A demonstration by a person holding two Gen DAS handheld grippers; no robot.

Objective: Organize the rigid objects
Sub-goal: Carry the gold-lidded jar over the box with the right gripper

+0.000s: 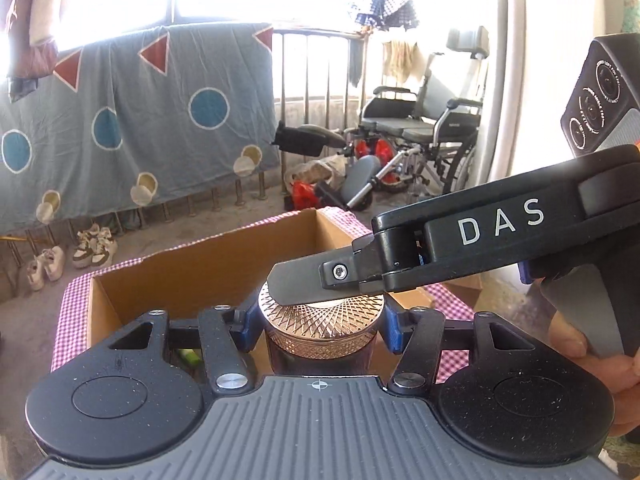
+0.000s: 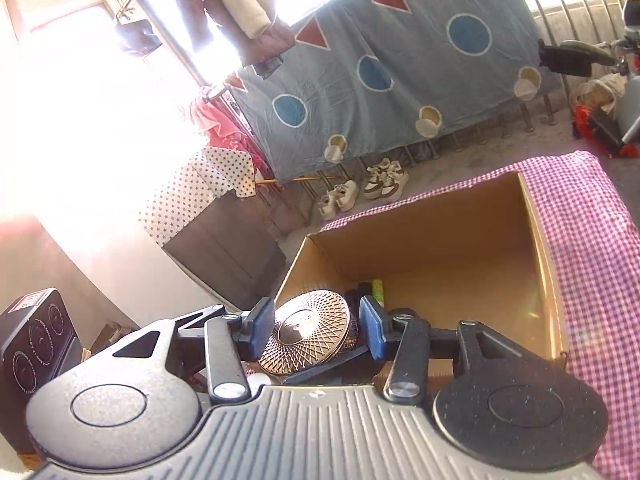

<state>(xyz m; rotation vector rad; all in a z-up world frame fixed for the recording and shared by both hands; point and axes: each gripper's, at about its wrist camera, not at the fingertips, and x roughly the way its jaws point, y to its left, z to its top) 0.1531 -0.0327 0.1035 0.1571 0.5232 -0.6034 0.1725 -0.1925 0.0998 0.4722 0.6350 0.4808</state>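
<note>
Both my grippers, left (image 1: 318,322) and right (image 2: 316,330), squeezed one jar (image 1: 320,320). Only the right view showed a green bottle (image 2: 378,292) in the box (image 2: 536,232) on the checked cloth (image 2: 592,240).

Railing: blue-grey sheet (image 1: 132,120) with red triangles and blue circles hangs over it, sun pouring in.
Floor below: pale sneakers (image 1: 94,246) sit in pairs.
Far corner: a wheelchair (image 1: 424,128) is parked, red bits beside it.
Left side: star-print cloth (image 2: 200,188) drapes a cabinet.
</note>
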